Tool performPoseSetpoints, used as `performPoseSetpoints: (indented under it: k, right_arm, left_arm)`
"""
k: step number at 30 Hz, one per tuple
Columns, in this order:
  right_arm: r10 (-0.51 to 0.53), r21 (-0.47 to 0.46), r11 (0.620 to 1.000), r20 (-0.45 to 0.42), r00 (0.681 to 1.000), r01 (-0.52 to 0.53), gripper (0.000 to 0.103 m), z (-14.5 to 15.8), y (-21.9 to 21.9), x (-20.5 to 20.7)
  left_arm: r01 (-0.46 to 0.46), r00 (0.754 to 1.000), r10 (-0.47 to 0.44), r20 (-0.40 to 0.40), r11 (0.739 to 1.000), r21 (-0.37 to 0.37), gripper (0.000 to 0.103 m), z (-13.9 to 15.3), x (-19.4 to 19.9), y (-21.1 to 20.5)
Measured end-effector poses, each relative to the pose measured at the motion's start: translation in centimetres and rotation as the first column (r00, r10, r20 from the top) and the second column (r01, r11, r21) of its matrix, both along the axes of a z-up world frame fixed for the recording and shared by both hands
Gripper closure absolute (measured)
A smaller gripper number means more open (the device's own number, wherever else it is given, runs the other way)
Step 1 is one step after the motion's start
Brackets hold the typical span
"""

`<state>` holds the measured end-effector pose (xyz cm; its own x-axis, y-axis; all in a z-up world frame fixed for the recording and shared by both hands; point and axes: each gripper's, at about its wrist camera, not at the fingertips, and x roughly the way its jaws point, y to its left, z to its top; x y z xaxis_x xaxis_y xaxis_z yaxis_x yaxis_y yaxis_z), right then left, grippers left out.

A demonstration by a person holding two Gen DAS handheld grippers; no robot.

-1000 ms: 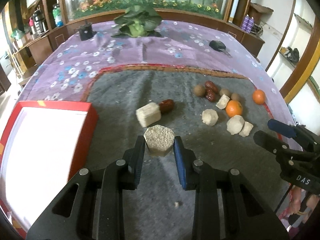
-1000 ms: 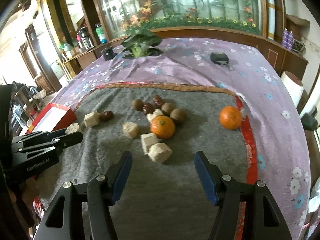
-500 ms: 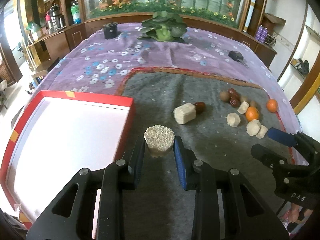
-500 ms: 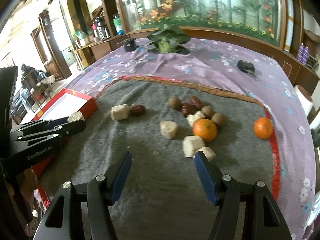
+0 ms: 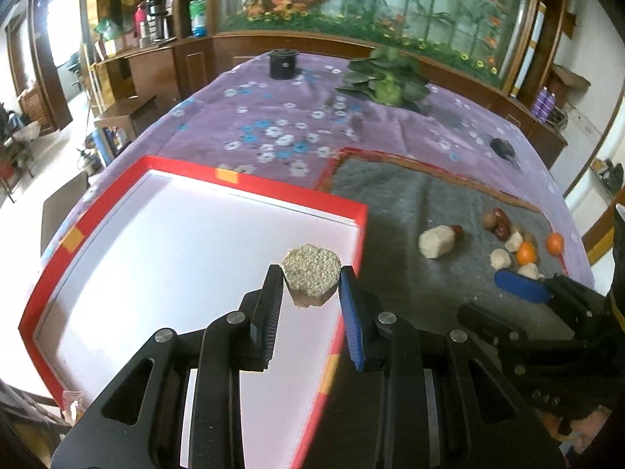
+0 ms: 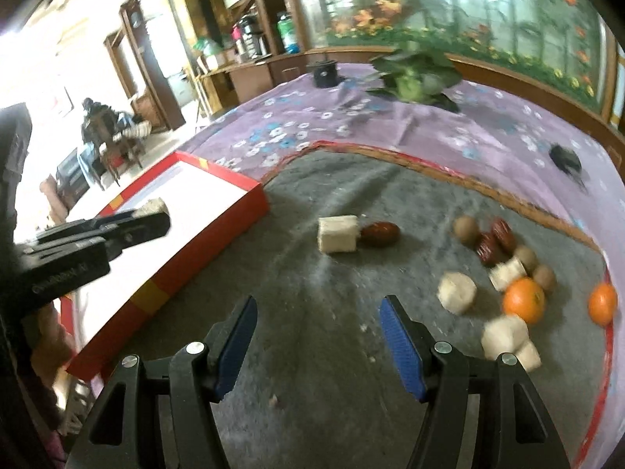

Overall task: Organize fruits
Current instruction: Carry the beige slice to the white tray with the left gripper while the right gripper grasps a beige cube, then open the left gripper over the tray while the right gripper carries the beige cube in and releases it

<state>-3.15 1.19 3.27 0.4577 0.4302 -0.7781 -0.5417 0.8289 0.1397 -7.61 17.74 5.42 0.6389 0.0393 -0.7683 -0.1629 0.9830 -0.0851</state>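
My left gripper point(image 5: 311, 287) is clamped on a hexagonal grainy cake point(image 5: 311, 273), which sits at the centre of the left wrist view, held over the white inside of the red box point(image 5: 250, 185) near its right wall. In the right wrist view the same cake point(image 6: 154, 207) shows at the left edge, pinched at the tip of the left gripper point(image 6: 156, 217) above the box point(image 6: 218, 174). The box fills the left half of the left wrist view and lies on the table beside a grey mat point(image 5: 410, 195). My right gripper point(image 6: 318, 336) has its jaws wide apart with nothing between them, low in the centre of its own view over the mat point(image 6: 332, 281); its blue pad point(image 5: 521, 286) also shows at the right of the left wrist view. To the right of centre in the right wrist view a pale block point(image 6: 338, 233) touches a dark date point(image 6: 381, 233). Further right lies a cluster: brown round fruits point(image 6: 466, 228), more dates point(image 6: 496, 240), pale chunks point(image 6: 457, 293), and an orange point(image 6: 523, 300). A second orange point(image 6: 602, 304) lies near the mat's red border. A purple flowered cloth point(image 6: 297, 125) covers the table beyond the mat, with a leafy plant point(image 6: 416, 74) and a black cup point(image 6: 324, 72) at the top of the frame.
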Motion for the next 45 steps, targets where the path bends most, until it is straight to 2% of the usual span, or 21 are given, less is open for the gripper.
performPoseSetpoints:
  k: [5, 12, 15, 16, 17, 21, 26, 27, 29, 30, 32, 35, 37, 42, 45]
  right_arm:
    - [-0.049, -0.019, 0.999, -0.017, 0.999, 0.049, 0.039, -0.7, 0.4, 3.2]
    - [-0.037, -0.079, 0.996, 0.009, 0.999, 0.038, 0.041, -2.3, 2.3, 6.3]
    - [-0.01, -0.108, 0.994, 0.061, 0.998, 0.017, 0.055, -2.1, 2.4, 6.1]
    - [-0.002, -0.099, 0.995, 0.059, 0.998, 0.008, 0.067, -1.9, 2.4, 6.0]
    - [0.018, -0.061, 0.998, 0.029, 0.999, -0.016, 0.086, -1.7, 2.3, 6.0]
    - [0.02, -0.089, 0.996, 0.036, 0.999, -0.017, 0.087, -1.5, 2.4, 5.7]
    - [0.039, -0.059, 0.997, -0.005, 0.999, -0.039, 0.087, -1.8, 2.4, 5.9]
    - [0.046, -0.061, 0.997, -0.004, 0.999, -0.046, 0.085, -1.9, 2.4, 6.0]
    - [0.061, -0.089, 0.994, 0.006, 0.998, -0.06, 0.075, -2.1, 2.8, 6.1]
    - [0.069, -0.103, 0.992, 0.017, 0.997, -0.067, 0.074, -2.1, 2.9, 6.2]
    - [0.095, -0.13, 0.988, 0.043, 0.995, -0.089, 0.073, -2.1, 3.4, 6.4]
    - [0.139, -0.153, 0.979, 0.02, 0.99, -0.135, 0.073, -2.8, 4.2, 6.9]
    - [0.141, -0.16, 0.978, 0.034, 0.989, -0.133, 0.074, -2.8, 4.4, 6.7]
    - [0.104, -0.057, 0.993, 0.007, 0.995, -0.103, 0.075, -1.5, 3.1, 6.1]
    - [0.12, 0.023, 0.993, 0.005, 0.993, -0.12, 0.076, 0.3, 3.2, 5.2]
  left_arm:
    - [-0.033, 0.999, 0.033, -0.007, 0.999, -0.02, 0.074, -0.5, 0.0, 1.5]
    - [-0.053, 0.998, 0.052, -0.039, 0.998, -0.032, 0.074, -1.5, 0.6, 2.4]
    - [-0.056, 0.998, 0.054, -0.045, 0.998, -0.035, 0.074, -1.6, 0.7, 2.5]
    - [-0.056, 0.997, 0.054, -0.047, 0.998, -0.034, 0.074, -1.6, 0.8, 2.5]
    - [-0.058, 0.997, 0.057, -0.05, 0.998, -0.034, 0.074, -1.6, 0.9, 2.6]
    - [-0.068, 0.996, 0.066, -0.053, 0.997, -0.043, 0.074, -1.6, 0.8, 2.9]
    - [-0.073, 0.996, 0.07, -0.051, 0.996, -0.049, 0.074, -1.6, 0.5, 3.0]
    - [-0.072, 0.996, 0.069, -0.051, 0.996, -0.051, 0.074, -1.5, 0.5, 3.0]
    - [-0.069, 0.996, 0.067, -0.05, 0.996, -0.052, 0.074, -1.4, 0.5, 3.0]
    - [-0.069, 0.997, 0.066, -0.051, 0.996, -0.053, 0.074, -1.4, 0.5, 3.1]
    - [-0.07, 0.996, 0.067, -0.053, 0.996, -0.054, 0.074, -1.5, 0.5, 3.1]
    - [-0.07, 0.996, 0.066, -0.059, 0.996, -0.059, 0.074, -1.4, 0.7, 3.0]
    - [-0.069, 0.996, 0.064, -0.065, 0.996, -0.063, 0.074, -1.5, 0.9, 3.0]
    - [-0.074, 0.995, 0.069, -0.074, 0.994, -0.076, 0.074, -1.7, 1.1, 3.3]
    - [-0.08, 0.995, 0.075, -0.066, 0.994, -0.075, 0.074, -1.4, 1.2, 3.6]
